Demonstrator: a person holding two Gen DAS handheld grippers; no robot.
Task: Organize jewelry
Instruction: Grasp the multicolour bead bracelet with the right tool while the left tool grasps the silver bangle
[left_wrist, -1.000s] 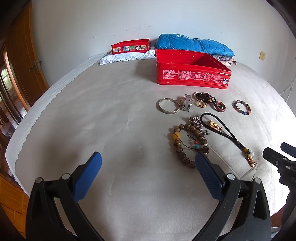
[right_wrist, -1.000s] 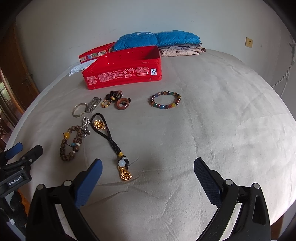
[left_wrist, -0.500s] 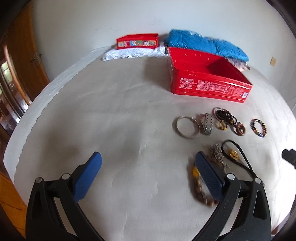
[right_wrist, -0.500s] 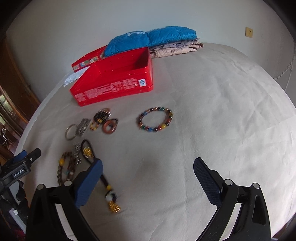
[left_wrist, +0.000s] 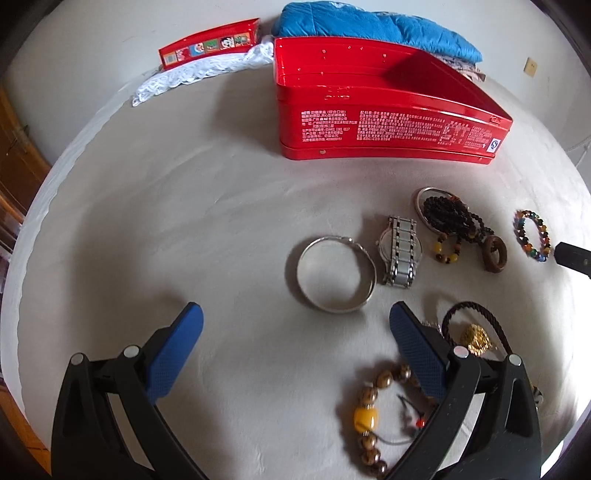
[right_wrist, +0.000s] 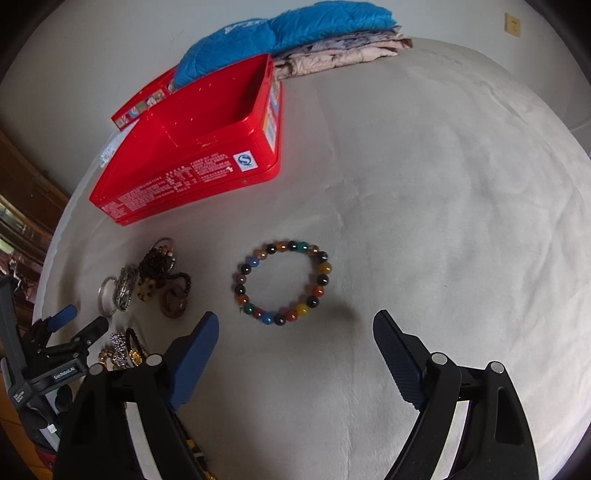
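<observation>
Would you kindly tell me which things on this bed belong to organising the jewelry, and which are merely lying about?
Belonging to the job:
- red tin, open
- silver bangle
- watch
- multicoloured bead bracelet
- dark bead necklace with wooden ring
- brown bead bracelet
- braided cord with gold charm

Lying about:
- blue blanket
- folded cloth
- white lace
- red lid

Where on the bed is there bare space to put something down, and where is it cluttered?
Bare: the wide stretch of bed cover right of the multicoloured bead bracelet, and the cover left of the silver bangle. The open red tin looks empty. Crowded: the cluster of bangle, watch, black bead necklace and wooden bead bracelet.
</observation>
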